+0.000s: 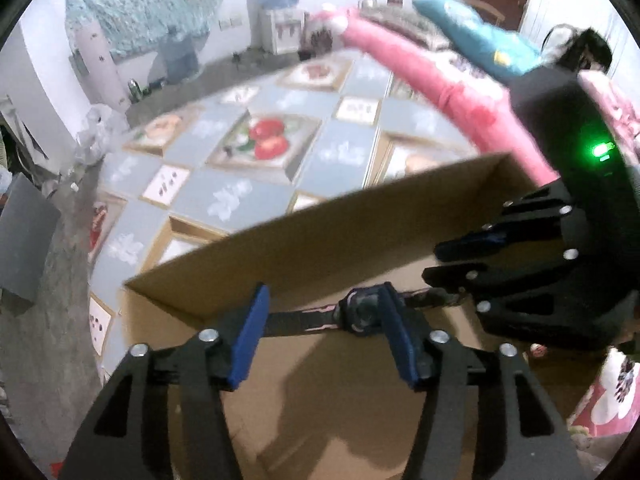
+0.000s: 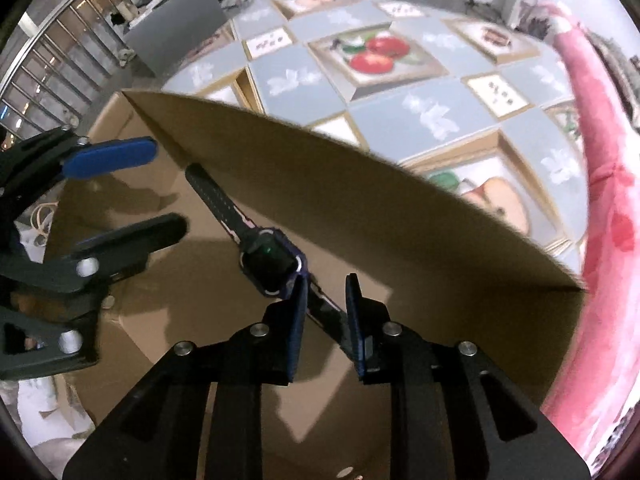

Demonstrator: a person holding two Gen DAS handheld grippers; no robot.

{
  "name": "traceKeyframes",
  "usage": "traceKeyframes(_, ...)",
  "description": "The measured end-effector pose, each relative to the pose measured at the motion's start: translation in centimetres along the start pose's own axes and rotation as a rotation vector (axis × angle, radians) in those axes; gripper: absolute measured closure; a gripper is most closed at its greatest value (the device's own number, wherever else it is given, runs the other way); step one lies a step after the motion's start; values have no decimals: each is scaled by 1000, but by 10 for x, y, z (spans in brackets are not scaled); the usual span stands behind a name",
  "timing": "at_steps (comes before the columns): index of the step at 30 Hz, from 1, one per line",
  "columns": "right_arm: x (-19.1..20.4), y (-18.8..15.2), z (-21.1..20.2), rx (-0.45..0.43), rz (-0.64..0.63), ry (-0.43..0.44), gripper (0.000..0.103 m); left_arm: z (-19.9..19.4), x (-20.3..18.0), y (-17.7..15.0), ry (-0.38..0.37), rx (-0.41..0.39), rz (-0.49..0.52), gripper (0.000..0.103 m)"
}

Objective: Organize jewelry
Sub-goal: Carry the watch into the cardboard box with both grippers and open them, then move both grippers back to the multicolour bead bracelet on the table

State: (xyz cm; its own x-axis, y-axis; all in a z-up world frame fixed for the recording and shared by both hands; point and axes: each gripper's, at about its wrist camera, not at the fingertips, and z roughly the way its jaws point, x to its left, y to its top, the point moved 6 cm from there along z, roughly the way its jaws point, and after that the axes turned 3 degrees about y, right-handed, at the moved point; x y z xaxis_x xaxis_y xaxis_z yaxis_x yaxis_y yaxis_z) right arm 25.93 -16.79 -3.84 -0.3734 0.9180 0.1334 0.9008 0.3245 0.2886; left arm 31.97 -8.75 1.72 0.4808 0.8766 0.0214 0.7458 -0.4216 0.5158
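A dark wristwatch (image 2: 272, 262) with a square face and a long black strap lies stretched out inside an open cardboard box (image 2: 360, 184). My right gripper (image 2: 326, 286) is open over the strap just behind the watch face, one jaw on each side of it. In the left wrist view the watch (image 1: 362, 314) lies across the box floor, its face beside the right fingertip of my open left gripper (image 1: 322, 294). The right gripper (image 1: 452, 268) reaches in from the right over the strap's end. The left gripper (image 2: 160, 188) also shows at the left of the right wrist view.
The box (image 1: 320, 236) stands on a surface with grey and fruit-print tiles (image 1: 264, 140). A pink quilt (image 1: 420, 76) lies beyond the box's right side. A few small items lie on the box floor at the left (image 2: 42, 216). A concrete floor and clutter lie to the left.
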Motion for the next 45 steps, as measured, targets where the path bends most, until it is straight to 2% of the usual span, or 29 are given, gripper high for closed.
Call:
traceKeyframes(1, -10, 3, -2, -20, -1, 2, 83, -7, 2, 0, -6, -20, -11, 44)
traceKeyframes(5, -3, -15, -47, -135, -22, 22, 82, -55, 11, -13, -53, -131, -76, 39)
traceKeyframes(8, 10, -39, -90, -250, -56, 48, 79, -101, 19, -40, -62, -242, -105, 33)
traceKeyframes(10, 15, -54, -111, -311, -66, 77, 76, -124, 21, -65, -54, -289, -108, 27)
traceKeyframes(13, 26, -87, -127, -375, -49, 160, 74, -142, 20, -99, -46, -307, -113, 23)
traceKeyframes(16, 37, -125, -131, -413, -22, 235, 71, -150, 13, -140, 11, -301, -87, 18)
traceKeyframes(19, 50, -160, -114, -393, 21, 305, 70, -139, 3, -172, 56, -257, -54, 17)
traceKeyframes(22, 66, -185, -74, -322, 93, 347, 70, -112, -9, -203, 73, -176, -30, 17)
traceKeyframes(27, 94, -203, -13, -234, 162, 302, 70, -66, -27, -231, 70, -88, -15, 17)
traceKeyframes(31, 112, -195, -2, -249, 153, 269, 70, -45, -34, -237, 91, -77, -10, 17)
traceKeyframes(34, 122, -187, 6, -258, 142, 246, 70, -31, -40, -241, 131, -47, 30, 17)
traceKeyframes(39, 141, -181, 19, -258, 73, 202, 70, -22, -47, -250, 155, -35, 63, 16)
traceKeyframes(41, 143, -183, 24, -243, 56, 181, 74, -21, -46, -252, 160, -41, 60, 13)
traceKeyframes(43, 145, -185, 27, -234, 43, 171, 76, -20, -43, -254, 158, -38, 45, 6)
traceKeyframes(45, 145, -187, 27, -230, 25, 149, 81, -19, -40, -256, 133, -46, 21, 5)
